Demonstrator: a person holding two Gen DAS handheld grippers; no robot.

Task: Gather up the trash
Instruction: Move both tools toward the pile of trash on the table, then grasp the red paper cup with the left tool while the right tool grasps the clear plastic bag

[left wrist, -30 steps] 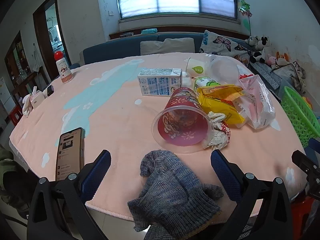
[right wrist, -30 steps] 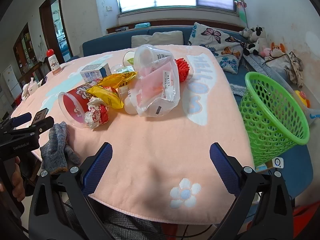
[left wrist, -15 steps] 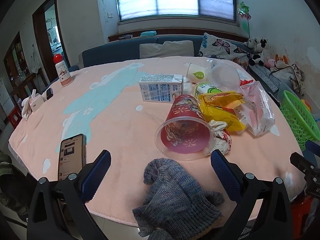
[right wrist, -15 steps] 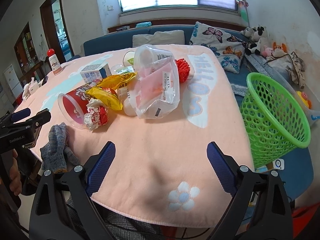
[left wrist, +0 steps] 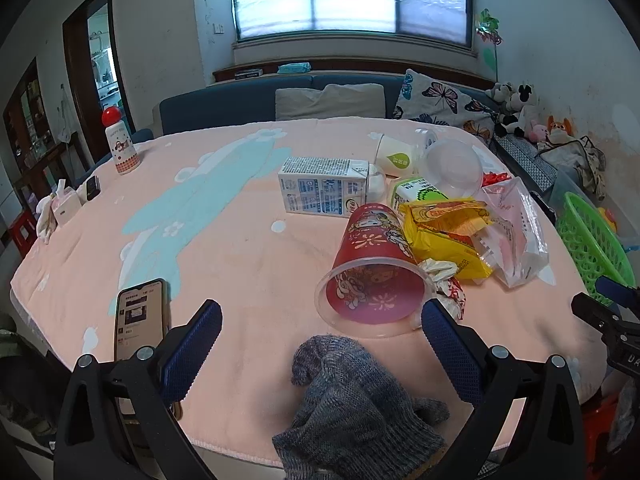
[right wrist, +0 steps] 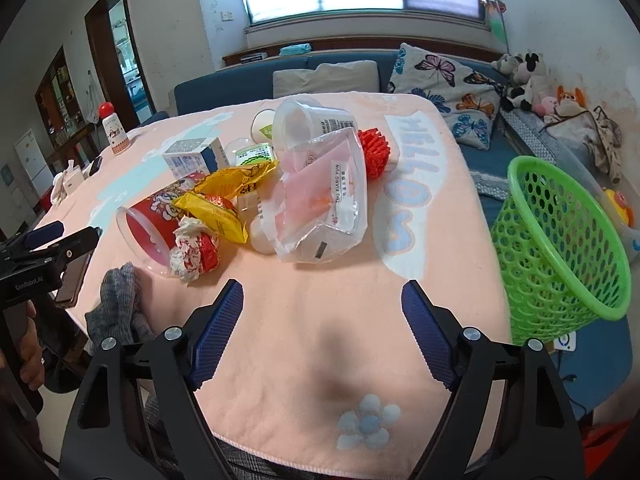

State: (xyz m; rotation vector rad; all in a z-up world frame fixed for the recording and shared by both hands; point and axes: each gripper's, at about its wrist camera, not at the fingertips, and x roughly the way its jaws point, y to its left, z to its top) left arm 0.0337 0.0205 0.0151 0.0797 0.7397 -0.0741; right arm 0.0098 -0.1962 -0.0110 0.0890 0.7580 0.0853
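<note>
Left wrist view shows a phone (left wrist: pixel 138 317) lying flat near the tabletop (left wrist: pixel 224 240) edge, just beside the left gripper (left wrist: pixel 320 344), whose fingers (left wrist: pixel 192 350) are spread wide and hold nothing. Between them lies a grey knitted glove (left wrist: pixel 352 404), hanging partly over the edge. Just beyond it a red plastic cup (left wrist: pixel 372 268) lies on its side, mouth toward the camera, touching a crumpled red-and-white wrapper (left wrist: pixel 448 286). Behind the cup sits a milk carton (left wrist: pixel 324 192); to its right a yellow snack bag (left wrist: pixel 448 232) and a clear plastic bag (left wrist: pixel 512 232) are heaped together.

Right wrist view shows the same trash pile at left and centre, with a clear tub (right wrist: pixel 316 124) and a red ruffled piece (right wrist: pixel 374 152) at the back. Nearer, the right gripper (right wrist: pixel 322 332) hovers over bare pink cloth, fingers (right wrist: pixel 426 330) wide apart and empty. A green mesh basket (right wrist: pixel 560 248) stands off the tabletop's right edge, tilted.
</note>
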